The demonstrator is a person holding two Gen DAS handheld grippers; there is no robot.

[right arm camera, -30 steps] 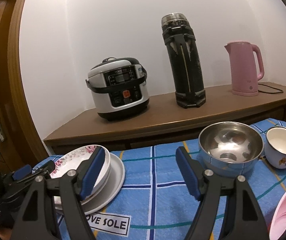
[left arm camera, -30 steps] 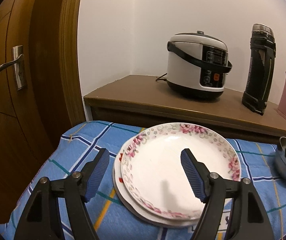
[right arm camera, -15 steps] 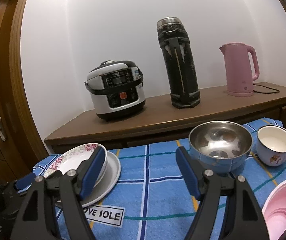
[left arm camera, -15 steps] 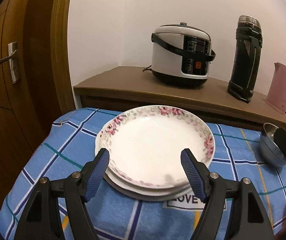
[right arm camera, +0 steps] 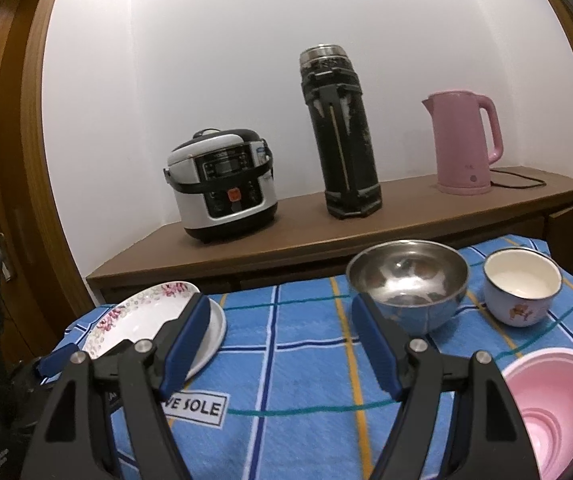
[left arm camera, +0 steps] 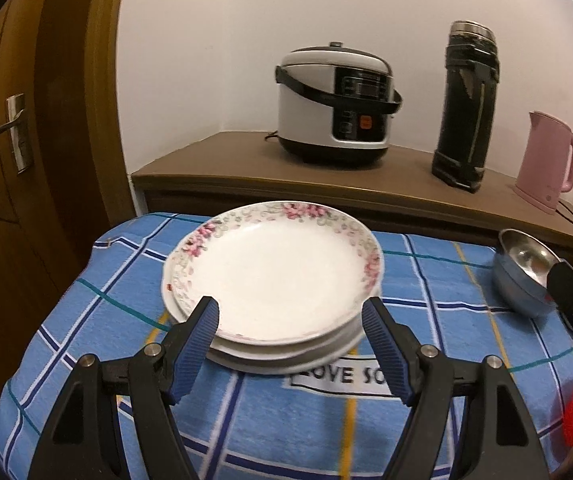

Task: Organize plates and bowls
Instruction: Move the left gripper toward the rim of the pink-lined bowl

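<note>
1. Since a second ago both grippers are drawing back from the table: in the left wrist view the stack of plates (left arm camera: 274, 280), which was lying between and beyond the left fingers, is now sitting just past their tips, and in the right wrist view more of the blue checked cloth (right arm camera: 294, 344) is showing ahead of the fingers.
2. The cloth is spreading under and beyond both pairs of fingers; its printed label (left arm camera: 342, 376) is partly covered by the plates' rim and the right-hand finger in the left view.
3. The stack of plates, floral-rimmed on top, is resting on the cloth directly ahead of the left gripper (left arm camera: 290, 316); in the right view it is lying behind the left-hand finger, partly hidden.
4. The steel bowl (right arm camera: 406, 284) is sitting just beyond the right-hand finger of the right gripper (right arm camera: 282, 312); a white cup (right arm camera: 522, 288) is standing further right.
5. Nested pink bowls (right arm camera: 554, 404) are being cut off by the frame edge, right of the fingers.
6. The left gripper's fingers are standing wide apart, holding nothing; the plates look just clear of the tips.
7. The right gripper's fingers are also standing wide, with only cloth between them.
</note>
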